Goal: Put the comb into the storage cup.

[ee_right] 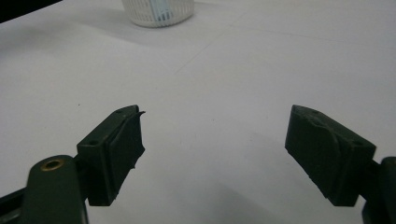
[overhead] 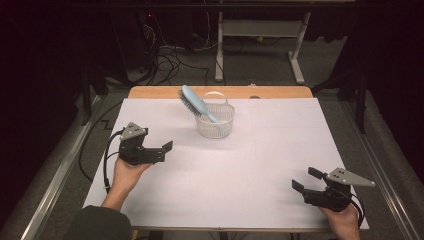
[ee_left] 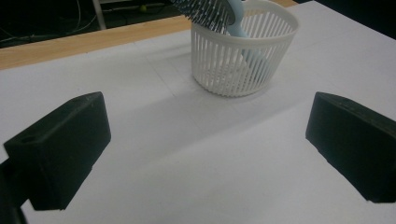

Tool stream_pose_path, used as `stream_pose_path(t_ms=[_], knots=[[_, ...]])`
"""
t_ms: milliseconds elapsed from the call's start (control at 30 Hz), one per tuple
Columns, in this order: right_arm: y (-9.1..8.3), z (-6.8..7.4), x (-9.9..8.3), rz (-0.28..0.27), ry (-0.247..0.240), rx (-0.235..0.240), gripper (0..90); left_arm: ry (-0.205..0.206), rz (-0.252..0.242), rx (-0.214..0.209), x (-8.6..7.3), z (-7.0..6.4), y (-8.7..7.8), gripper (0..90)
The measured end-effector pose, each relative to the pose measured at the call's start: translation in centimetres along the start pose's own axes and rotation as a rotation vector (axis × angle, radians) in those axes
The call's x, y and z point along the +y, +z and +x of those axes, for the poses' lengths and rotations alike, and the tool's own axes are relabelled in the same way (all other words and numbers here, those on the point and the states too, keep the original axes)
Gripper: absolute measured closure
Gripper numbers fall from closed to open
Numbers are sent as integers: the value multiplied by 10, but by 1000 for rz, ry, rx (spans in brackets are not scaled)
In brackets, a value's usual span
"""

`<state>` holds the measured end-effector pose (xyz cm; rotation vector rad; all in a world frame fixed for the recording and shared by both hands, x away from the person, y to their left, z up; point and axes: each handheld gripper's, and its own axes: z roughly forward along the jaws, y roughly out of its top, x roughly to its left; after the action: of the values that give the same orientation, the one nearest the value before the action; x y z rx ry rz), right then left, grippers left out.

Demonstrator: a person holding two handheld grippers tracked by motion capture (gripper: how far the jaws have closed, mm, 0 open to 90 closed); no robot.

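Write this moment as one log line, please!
left gripper: open, empty | right gripper: open, empty | hairbrush: in basket

A white sheet covers the wooden table. Beyond it stands a pale desk frame on grey floor, with tangled cables; the dark surroundings may be curtains.

Legible markings: none; the white basket, the blue hairbrush, the white table sheet and both grippers' black jaws carry no readable text, label, brand or number.
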<state>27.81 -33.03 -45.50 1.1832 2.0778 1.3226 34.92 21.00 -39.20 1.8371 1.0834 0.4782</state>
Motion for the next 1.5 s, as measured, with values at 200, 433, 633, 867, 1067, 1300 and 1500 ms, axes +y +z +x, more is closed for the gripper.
stream_pose_path(t_ms=[200,433,633,867,1067,1300,1500], knots=[[0,0,0,-1,5,-2,199,0,-5,-1,-2,-1,-3,0],[0,0,0,-2,7,-2,198,-4,-18,2,-4,0,-8,0],[0,0,0,-2,7,-2,199,-6,-22,2,-7,0,-11,0],[0,0,0,-2,7,-3,199,-6,-21,2,-10,-1,-13,0],[0,0,0,-2,8,-2,199,0,-22,16,-13,-1,-16,0],[0,0,0,-2,8,-3,199,-3,-25,15,-17,-1,-18,0],[0,0,0,-1,7,-2,198,-5,-22,16,-21,0,-20,0]])
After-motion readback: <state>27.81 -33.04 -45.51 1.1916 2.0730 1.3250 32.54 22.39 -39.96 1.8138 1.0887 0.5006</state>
